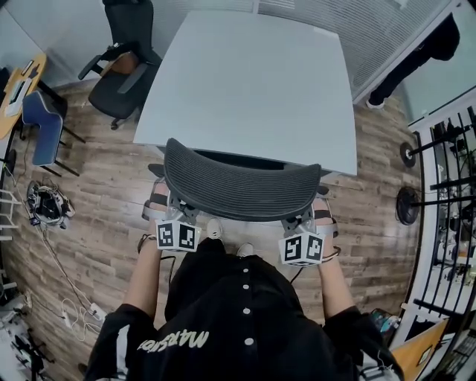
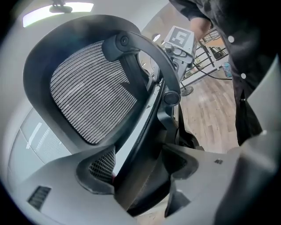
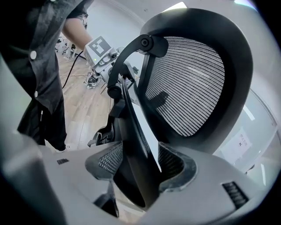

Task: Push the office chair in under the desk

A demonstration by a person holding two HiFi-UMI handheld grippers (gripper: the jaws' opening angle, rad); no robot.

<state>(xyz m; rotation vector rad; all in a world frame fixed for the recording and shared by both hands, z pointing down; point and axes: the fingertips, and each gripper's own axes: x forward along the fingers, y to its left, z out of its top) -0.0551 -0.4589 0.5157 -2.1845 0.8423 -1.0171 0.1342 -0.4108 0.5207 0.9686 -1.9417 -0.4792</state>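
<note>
You gripped the office chair (image 1: pixel 238 182) at the tabletop (image 1: pixel 245 82).
The fingers of your left gripper (image 2: pixel 139 169) and right gripper (image 3: pixel 140 163) clamped its backrest frame (image 3: pixel 134 132), spread wide.

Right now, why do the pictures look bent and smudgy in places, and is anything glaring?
Head view: the wide lens bows the desk edges and floorboards; light is even. Left gripper view: dark corners, a ceiling light glares top left, the near jaws are soft while the office chair mesh is crisp. Right gripper view: same dark rim and soft jaws, mesh sharp.
</note>
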